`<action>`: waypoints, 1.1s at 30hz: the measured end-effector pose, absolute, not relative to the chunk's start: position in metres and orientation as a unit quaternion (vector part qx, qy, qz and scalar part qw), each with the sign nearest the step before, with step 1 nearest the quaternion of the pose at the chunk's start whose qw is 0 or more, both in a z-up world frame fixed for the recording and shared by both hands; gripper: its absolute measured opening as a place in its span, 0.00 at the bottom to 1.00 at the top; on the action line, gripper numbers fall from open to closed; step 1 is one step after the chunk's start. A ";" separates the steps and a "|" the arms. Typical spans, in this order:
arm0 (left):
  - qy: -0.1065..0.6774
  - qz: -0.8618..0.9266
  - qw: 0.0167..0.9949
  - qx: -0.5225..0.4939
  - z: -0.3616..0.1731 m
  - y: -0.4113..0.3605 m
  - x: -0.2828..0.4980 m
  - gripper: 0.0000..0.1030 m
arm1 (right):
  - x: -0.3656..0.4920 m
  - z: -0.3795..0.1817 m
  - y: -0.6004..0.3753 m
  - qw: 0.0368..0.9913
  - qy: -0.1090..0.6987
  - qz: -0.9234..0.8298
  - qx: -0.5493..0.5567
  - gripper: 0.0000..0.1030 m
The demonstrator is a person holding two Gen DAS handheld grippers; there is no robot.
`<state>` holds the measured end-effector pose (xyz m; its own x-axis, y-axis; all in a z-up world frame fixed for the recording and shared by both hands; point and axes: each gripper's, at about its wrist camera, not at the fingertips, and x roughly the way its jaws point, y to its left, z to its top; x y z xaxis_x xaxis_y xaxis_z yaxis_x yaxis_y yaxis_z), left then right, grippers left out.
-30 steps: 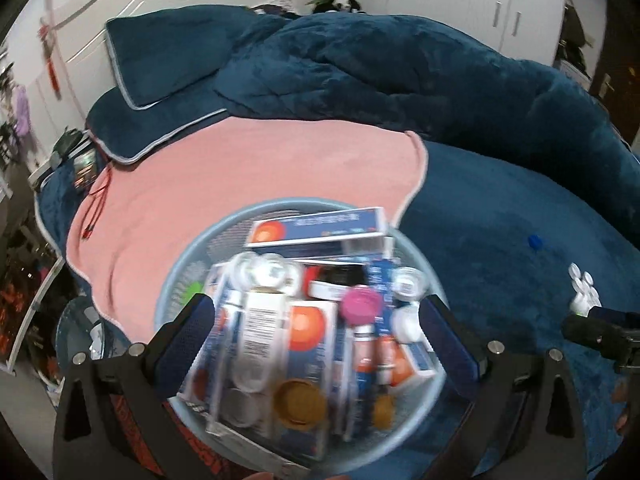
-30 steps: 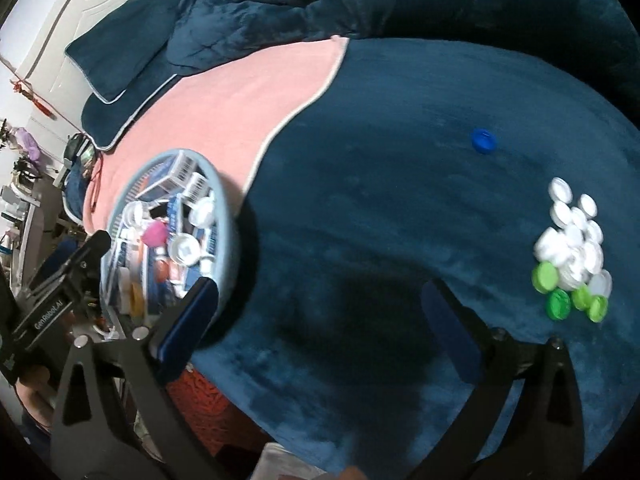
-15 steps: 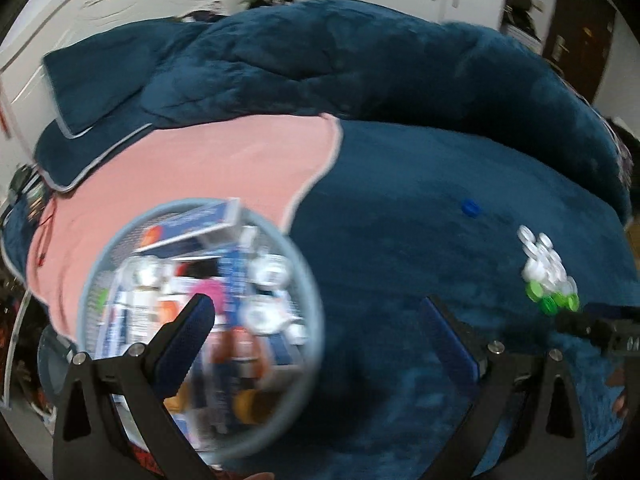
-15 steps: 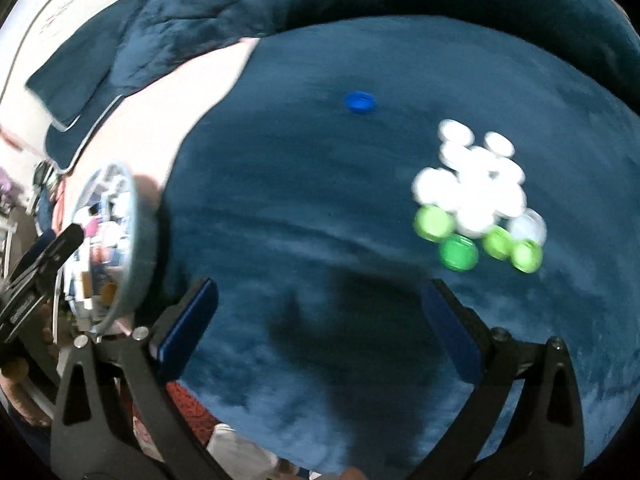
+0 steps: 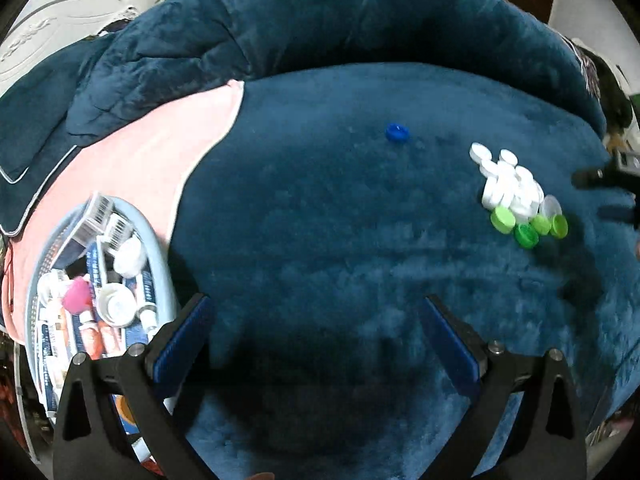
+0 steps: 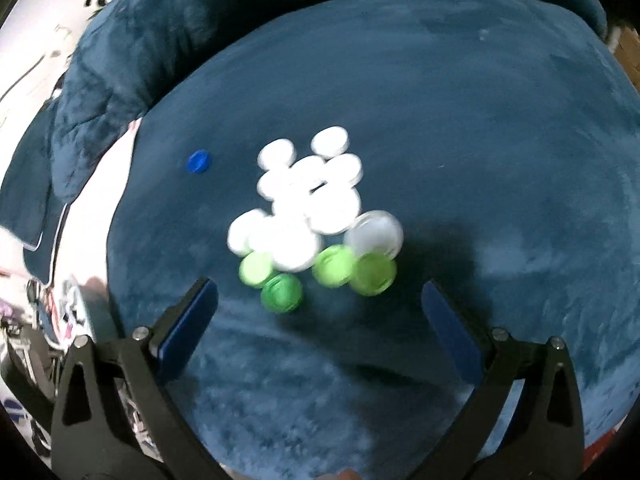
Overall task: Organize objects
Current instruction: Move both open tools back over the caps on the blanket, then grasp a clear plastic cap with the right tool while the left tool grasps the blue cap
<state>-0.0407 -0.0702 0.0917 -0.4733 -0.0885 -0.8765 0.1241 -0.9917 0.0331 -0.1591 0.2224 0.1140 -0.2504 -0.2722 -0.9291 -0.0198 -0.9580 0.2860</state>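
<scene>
On dark blue plush bedspread (image 5: 320, 220), pink towel (image 5: 132, 168) at left, both grippers wide, empty.

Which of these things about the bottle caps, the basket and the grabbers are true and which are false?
1. The blue cap lies apart from the pile of white caps. True.
2. The right hand-held gripper is squeezing a green cap. False: it is open and holds nothing; the green caps lie on the blue blanket.
3. The basket has boxes and tubes in it. True.
4. The left hand-held gripper is shut. False: it is open.
5. All the caps are red. False: they are white, green and blue.
</scene>
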 end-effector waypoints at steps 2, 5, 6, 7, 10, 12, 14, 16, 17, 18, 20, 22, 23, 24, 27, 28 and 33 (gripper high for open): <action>0.015 -0.856 0.061 0.513 0.088 -0.070 -0.041 0.99 | -0.170 0.108 0.234 0.056 -0.110 -0.784 0.609 1.00; 0.016 -0.852 0.059 0.520 0.079 -0.070 -0.043 0.99 | -0.180 0.098 0.246 0.019 -0.079 -0.789 0.609 0.99; 0.015 -0.851 0.058 0.522 0.077 -0.070 -0.043 0.99 | -0.183 0.094 0.249 0.013 -0.078 -0.786 0.613 0.98; 0.014 -0.850 0.058 0.523 0.075 -0.069 -0.044 0.99 | -0.185 0.090 0.249 0.017 -0.087 -0.782 0.617 0.92; 0.016 -0.848 0.056 0.526 0.071 -0.070 -0.044 0.99 | -0.190 0.082 0.237 0.039 -0.089 -0.771 0.630 0.80; 0.017 -0.848 0.054 0.527 0.070 -0.071 -0.043 0.99 | -0.193 0.077 0.227 0.041 -0.069 -0.768 0.636 0.76; 0.016 -0.848 0.055 0.527 0.071 -0.073 -0.042 0.99 | -0.193 0.070 0.219 0.032 -0.051 -0.762 0.645 0.74; 0.017 -0.848 0.055 0.526 0.071 -0.074 -0.041 0.99 | -0.196 0.063 0.216 0.018 -0.036 -0.759 0.650 0.70; 0.017 -0.848 0.056 0.526 0.071 -0.075 -0.040 0.99 | -0.197 0.060 0.216 0.016 -0.035 -0.759 0.650 0.68; 0.017 -0.848 0.056 0.526 0.071 -0.075 -0.040 0.99 | -0.198 0.057 0.215 0.017 -0.036 -0.758 0.651 0.64; 0.016 -0.848 0.056 0.527 0.070 -0.077 -0.039 0.99 | -0.199 0.052 0.215 0.014 -0.029 -0.757 0.652 0.55; 0.017 -0.848 0.057 0.527 0.070 -0.078 -0.039 0.99 | -0.199 0.049 0.217 0.007 -0.023 -0.758 0.651 0.40; 0.018 -0.848 0.057 0.527 0.071 -0.079 -0.039 0.99 | -0.198 0.050 0.220 0.009 -0.032 -0.759 0.650 0.40; 0.020 -0.848 0.057 0.526 0.071 -0.080 -0.039 0.99 | -0.198 0.053 0.226 0.012 -0.049 -0.760 0.648 0.40; 0.031 -0.849 0.054 0.525 0.072 -0.080 -0.042 0.99 | -0.195 0.063 0.237 0.024 -0.080 -0.762 0.642 0.40; 0.036 -0.849 0.053 0.525 0.073 -0.080 -0.044 0.99 | -0.194 0.068 0.241 0.027 -0.091 -0.763 0.639 0.40; 0.053 -0.856 0.035 0.513 0.081 -0.067 -0.071 0.99 | -0.183 0.094 0.249 0.038 -0.117 -0.772 0.624 0.40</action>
<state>-0.0714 -0.0668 0.0808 -0.4718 -0.0059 -0.8817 0.1151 -0.9918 -0.0550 -0.1828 0.2494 0.0942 -0.2185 -0.2037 -0.9543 -0.0872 -0.9700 0.2270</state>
